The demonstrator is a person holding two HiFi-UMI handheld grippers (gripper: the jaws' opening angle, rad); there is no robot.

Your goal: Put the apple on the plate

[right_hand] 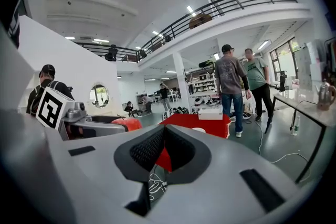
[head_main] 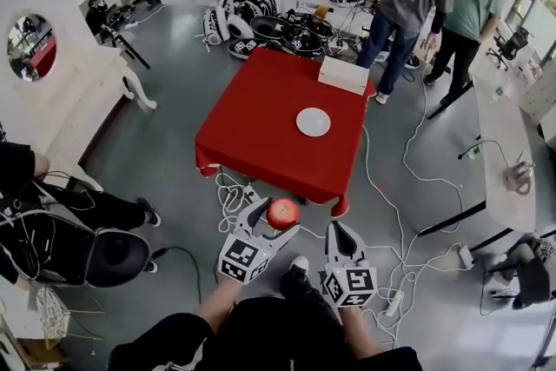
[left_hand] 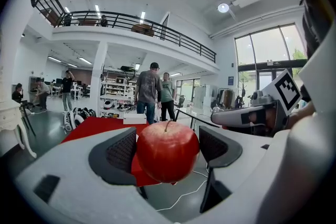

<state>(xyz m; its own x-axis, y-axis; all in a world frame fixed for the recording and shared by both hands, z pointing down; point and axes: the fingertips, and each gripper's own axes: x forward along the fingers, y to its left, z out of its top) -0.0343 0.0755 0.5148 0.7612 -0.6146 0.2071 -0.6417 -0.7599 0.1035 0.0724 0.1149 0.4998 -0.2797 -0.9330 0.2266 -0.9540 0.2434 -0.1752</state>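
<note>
Left gripper (left_hand: 167,145) jaws clamped on a glossy round red apple (left_hand: 168,152), stem up. Right gripper (right_hand: 164,150) jaws pressed together. Ahead of both jaws, well apart, a round white plate (head_main: 313,122) lies on the red-clothed tabletop (head_main: 256,122); the cube markers carry no readable text.

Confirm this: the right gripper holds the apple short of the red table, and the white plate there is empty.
Not quite. The left gripper holds the apple, as the left gripper view shows; the right gripper is shut on nothing. The rest stands: short of the red table, white plate empty.
</note>
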